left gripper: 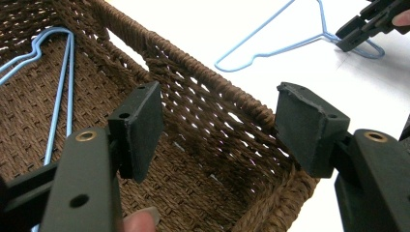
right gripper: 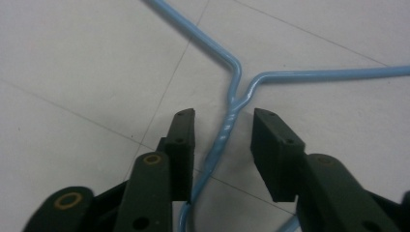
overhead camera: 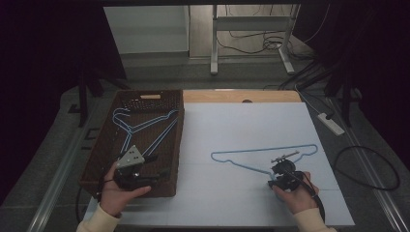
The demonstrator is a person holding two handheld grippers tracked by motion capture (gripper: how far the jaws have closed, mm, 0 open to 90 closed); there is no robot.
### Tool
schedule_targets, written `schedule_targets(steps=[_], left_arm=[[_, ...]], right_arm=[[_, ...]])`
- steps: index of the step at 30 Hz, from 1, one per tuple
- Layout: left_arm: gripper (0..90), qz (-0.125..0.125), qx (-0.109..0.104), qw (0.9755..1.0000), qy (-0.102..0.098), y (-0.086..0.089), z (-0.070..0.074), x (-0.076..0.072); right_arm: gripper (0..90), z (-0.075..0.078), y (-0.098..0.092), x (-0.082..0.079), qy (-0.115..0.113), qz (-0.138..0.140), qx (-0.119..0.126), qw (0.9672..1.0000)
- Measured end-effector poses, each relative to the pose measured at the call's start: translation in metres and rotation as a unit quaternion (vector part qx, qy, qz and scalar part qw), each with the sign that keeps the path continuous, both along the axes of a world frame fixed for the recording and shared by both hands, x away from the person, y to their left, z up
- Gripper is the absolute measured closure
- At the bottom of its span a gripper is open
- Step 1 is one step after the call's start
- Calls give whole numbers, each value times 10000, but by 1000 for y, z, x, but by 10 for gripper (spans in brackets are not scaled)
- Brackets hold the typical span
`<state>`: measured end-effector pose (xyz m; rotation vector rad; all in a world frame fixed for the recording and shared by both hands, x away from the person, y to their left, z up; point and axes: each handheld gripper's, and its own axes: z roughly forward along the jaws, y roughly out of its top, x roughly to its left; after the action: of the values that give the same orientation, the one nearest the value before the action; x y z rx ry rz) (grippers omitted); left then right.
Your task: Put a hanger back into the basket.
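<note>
A light blue wire hanger lies flat on the white table top, hook end toward me. My right gripper sits at its neck. In the right gripper view the twisted neck runs between the two open jaws of that gripper, and neither pad touches it. Two more blue hangers lie inside a brown wicker basket at the left. My left gripper hovers over the basket's near right corner, open and holding nothing, with the woven wall behind its jaws.
The left gripper view also takes in the table hanger and the right gripper at its hook. A wooden strip borders the table's far edge. Cables and a power strip lie on the floor to the right.
</note>
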<state>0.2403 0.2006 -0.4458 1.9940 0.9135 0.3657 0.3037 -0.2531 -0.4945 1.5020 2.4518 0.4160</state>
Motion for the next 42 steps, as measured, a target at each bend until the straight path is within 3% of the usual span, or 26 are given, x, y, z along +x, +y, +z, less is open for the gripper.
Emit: schedule_targets(steps=[7, 11, 18, 27, 42], left_arm=[[344, -28, 5, 10000, -14, -1, 0, -1], [344, -33, 17, 10000, -14, -2, 0, -1], [344, -66, 67, 10000, -7, -6, 0, -1], [345, -146, 92, 9998, -78, -13, 4, -4], [348, -405, 190, 9989, -122, -39, 12, -7]], right_arm=[[793, 1, 3, 5, 226, -285, 5, 9993], [851, 2, 0, 7, 289, -268, 42, 9992], [864, 4, -2, 7, 293, 220, -53, 9993], [864, 12, 6, 7, 206, 815, 74, 9964], [864, 19, 22, 10, 210, 1282, 168, 9914]])
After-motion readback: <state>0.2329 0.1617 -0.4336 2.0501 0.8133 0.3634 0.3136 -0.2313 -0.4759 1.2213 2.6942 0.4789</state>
